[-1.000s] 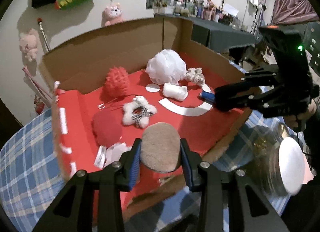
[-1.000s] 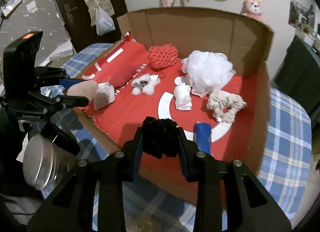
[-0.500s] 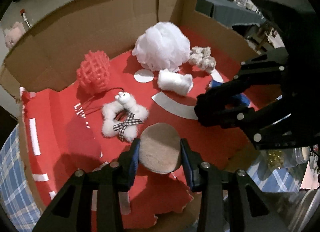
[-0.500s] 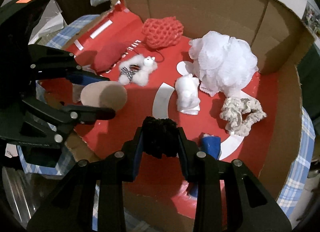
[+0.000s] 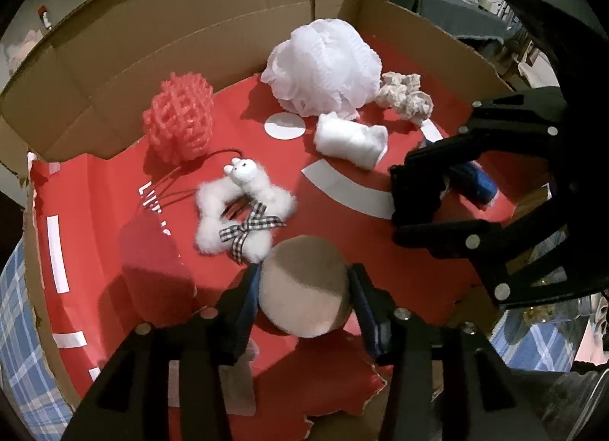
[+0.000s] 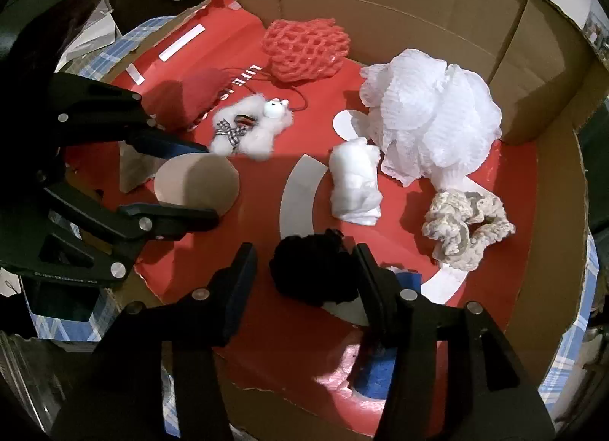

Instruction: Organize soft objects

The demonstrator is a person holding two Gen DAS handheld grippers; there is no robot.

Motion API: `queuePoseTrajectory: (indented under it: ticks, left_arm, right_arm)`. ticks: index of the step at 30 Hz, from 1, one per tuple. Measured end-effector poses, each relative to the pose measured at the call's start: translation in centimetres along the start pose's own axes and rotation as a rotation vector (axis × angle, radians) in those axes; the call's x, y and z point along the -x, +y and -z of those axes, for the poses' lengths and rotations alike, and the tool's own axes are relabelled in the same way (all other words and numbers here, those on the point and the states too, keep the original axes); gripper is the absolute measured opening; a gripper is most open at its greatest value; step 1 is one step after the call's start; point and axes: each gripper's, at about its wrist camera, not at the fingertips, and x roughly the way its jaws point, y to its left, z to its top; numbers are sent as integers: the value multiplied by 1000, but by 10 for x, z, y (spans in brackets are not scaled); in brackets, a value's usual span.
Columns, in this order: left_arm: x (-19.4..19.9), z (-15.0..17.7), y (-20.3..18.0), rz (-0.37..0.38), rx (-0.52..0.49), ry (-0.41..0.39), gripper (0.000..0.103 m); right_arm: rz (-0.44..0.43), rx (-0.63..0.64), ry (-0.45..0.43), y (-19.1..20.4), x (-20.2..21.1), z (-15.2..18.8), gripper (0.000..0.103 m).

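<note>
**Trainee:** Soft objects: where are they?

**Instructor:** In the cardboard box (image 5: 114, 72). The left gripper (image 5: 304, 302) has the tan pad (image 5: 304, 292) between its jaws; the right gripper (image 6: 306, 269) has the black pompom (image 6: 312, 269). Both sets of jaws have just been opening. The left pair stands just clear of the pad; the pompom touches the right-hand jaw only.

**Trainee:** Which step is this?

**Instructor:** Release, by the look of it. Next, each gripper likely lifts straight out without dragging its item.

**Trainee:** Any obstructions?

**Instructor:** The two grippers work close together. The white plush toy (image 5: 243, 209) sits just beyond the pad; the blue roll (image 5: 475, 182) lies just beside the pompom. The white mesh puff (image 6: 430, 113), red net ball (image 5: 179, 117), cotton wad (image 6: 354, 182) and crochet scrunchie (image 6: 464, 224) lie farther back.
</note>
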Motion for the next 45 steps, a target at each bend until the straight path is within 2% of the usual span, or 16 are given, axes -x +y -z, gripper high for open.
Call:
queuePoseTrajectory:
  ticks: [4, 6, 8, 10, 13, 15, 21, 27, 35, 45]
  left_arm:
    - [1, -2, 0, -8, 12, -1, 56]
    - [3, -1, 3, -7, 25, -12, 64]
    - [10, 0, 5, -1, 39, -28, 69]
    - [19, 2, 8, -8, 62, -47, 70]
    - [31, 4, 13, -12, 111, -69, 77]
    - [43, 7, 17, -18, 165, -97, 84]
    - [67, 25, 24, -55, 292, -148, 95]
    - [76, 40, 18, -124, 346, -151, 98]
    - [67, 55, 12, -165, 388, -145, 98]
    - [57, 60, 17, -193, 428, -149, 98]
  right_arm:
    - [13, -2, 2, 0, 0, 1, 51]
    - [21, -6, -1, 0, 1, 0, 52]
    - [23, -21, -19, -1, 11, 2, 58]
    - [24, -39, -38, -4, 19, 2, 62]
    - [32, -85, -69, -8, 34, 2, 64]
    - [39, -131, -87, -12, 44, 4, 72]
    - [63, -255, -116, -13, 68, 15, 73]
    - [155, -291, -111, 3, 76, 30, 74]
    - [171, -388, -96, 3, 65, 48, 74]
    - [192, -411, -79, -1, 52, 54, 74]
